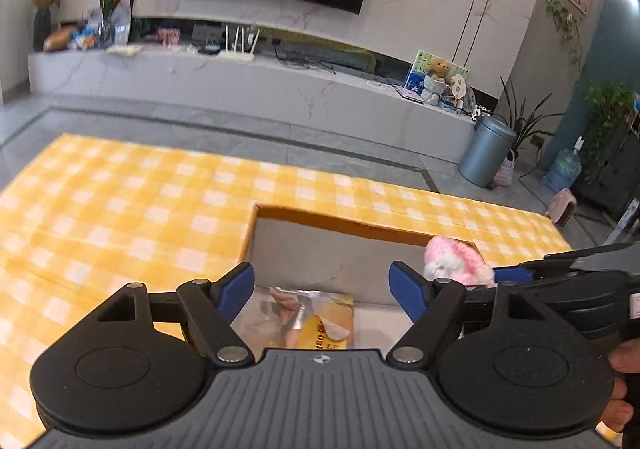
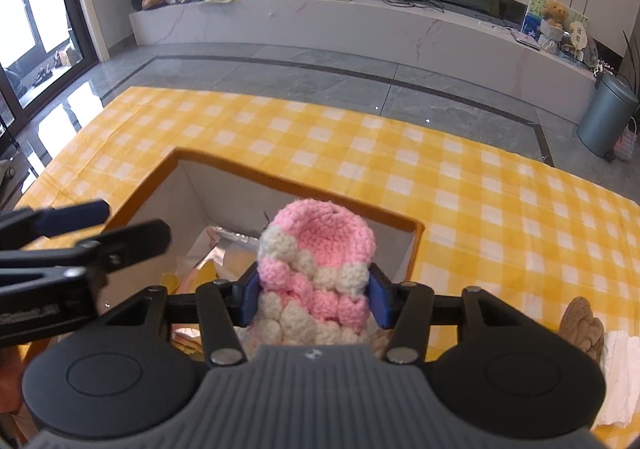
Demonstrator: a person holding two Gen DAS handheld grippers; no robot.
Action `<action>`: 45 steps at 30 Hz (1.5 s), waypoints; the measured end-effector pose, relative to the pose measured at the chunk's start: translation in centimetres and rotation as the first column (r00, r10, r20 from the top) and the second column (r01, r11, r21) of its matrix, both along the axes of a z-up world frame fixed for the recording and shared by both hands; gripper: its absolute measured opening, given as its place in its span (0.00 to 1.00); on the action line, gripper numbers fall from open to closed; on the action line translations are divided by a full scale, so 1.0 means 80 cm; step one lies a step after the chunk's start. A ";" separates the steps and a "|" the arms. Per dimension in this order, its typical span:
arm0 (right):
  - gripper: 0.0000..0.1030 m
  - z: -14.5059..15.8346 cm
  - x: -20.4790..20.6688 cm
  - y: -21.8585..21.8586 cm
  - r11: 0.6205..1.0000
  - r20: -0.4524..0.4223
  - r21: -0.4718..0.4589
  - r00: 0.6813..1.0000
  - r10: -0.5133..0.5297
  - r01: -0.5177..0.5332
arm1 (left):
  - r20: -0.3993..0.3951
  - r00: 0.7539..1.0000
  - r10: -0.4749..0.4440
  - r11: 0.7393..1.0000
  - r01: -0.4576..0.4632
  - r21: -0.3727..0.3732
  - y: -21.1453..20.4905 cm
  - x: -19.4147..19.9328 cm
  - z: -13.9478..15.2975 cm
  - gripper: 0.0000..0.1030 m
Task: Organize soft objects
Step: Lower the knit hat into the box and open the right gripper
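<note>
The right gripper (image 2: 314, 299) has its blue pads pressed against both sides of a pink and white crocheted piece (image 2: 316, 269), holding it upright over the open cardboard box (image 2: 416, 245). Beside it the left gripper (image 1: 322, 287) hangs above the same box with its jaws spread wide and nothing between them. Down inside the box lies a shiny yellow packet (image 1: 316, 321). The box sits on a table under a yellow checked cloth (image 2: 460, 185); a beige plush thing (image 2: 582, 325) rests near the cloth's right edge
</note>
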State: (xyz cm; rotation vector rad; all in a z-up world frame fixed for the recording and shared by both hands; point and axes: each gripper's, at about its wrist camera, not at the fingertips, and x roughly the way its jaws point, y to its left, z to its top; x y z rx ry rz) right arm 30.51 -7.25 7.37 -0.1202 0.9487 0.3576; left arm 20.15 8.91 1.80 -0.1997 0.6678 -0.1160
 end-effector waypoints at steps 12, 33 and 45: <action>0.52 -0.050 0.003 0.059 0.971 -0.003 -0.234 0.999 0.043 -0.043 | 0.081 0.995 0.053 0.998 -0.056 0.034 0.007 -0.009 0.007 0.87; 0.89 -0.070 -0.016 0.086 0.918 0.102 -0.386 0.985 0.141 -0.092 | 0.133 0.984 0.123 0.990 -0.112 -0.087 0.049 -0.022 0.020 0.87; 0.97 0.003 -0.043 0.062 0.964 0.196 -0.231 0.964 0.181 -0.134 | 0.146 0.983 0.115 0.993 -0.114 -0.019 0.031 -0.043 0.052 0.83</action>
